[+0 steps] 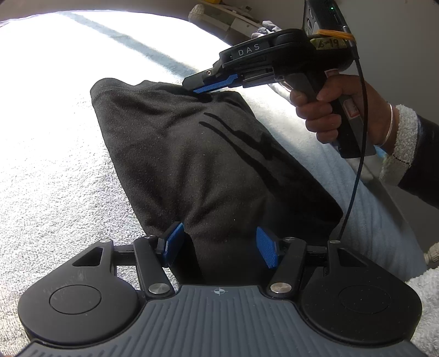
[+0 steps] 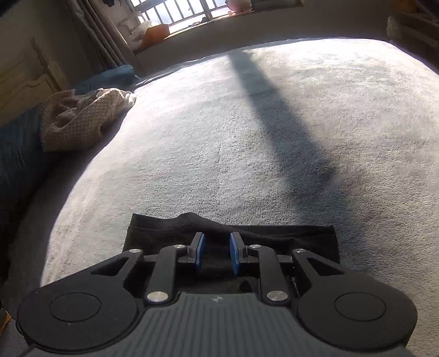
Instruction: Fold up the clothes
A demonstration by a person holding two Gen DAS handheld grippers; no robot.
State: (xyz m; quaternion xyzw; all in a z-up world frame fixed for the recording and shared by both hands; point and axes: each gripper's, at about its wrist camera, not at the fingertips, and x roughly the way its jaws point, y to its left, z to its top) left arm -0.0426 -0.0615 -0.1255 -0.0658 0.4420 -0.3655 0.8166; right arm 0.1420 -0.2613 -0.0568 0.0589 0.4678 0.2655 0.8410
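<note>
A black garment (image 1: 192, 153) lies folded into a long strip on the pale fuzzy bed cover (image 1: 55, 164). My left gripper (image 1: 219, 241) stands open at the strip's near end, its blue pads either side of the cloth. A hand (image 1: 321, 109) holds my right gripper (image 1: 201, 90) at the far end, tips pressed into a pucker of cloth. In the right wrist view the right gripper (image 2: 216, 251) pinches a raised ridge of the black garment (image 2: 301, 236) just behind its hem.
A crumpled checked cloth (image 2: 82, 118) lies on the bed's left side beside a dark blue pillow (image 2: 19, 153). A barred window (image 2: 186, 11) and its sill run beyond the bed cover (image 2: 219, 123). A black cable (image 1: 356, 164) hangs from the right gripper.
</note>
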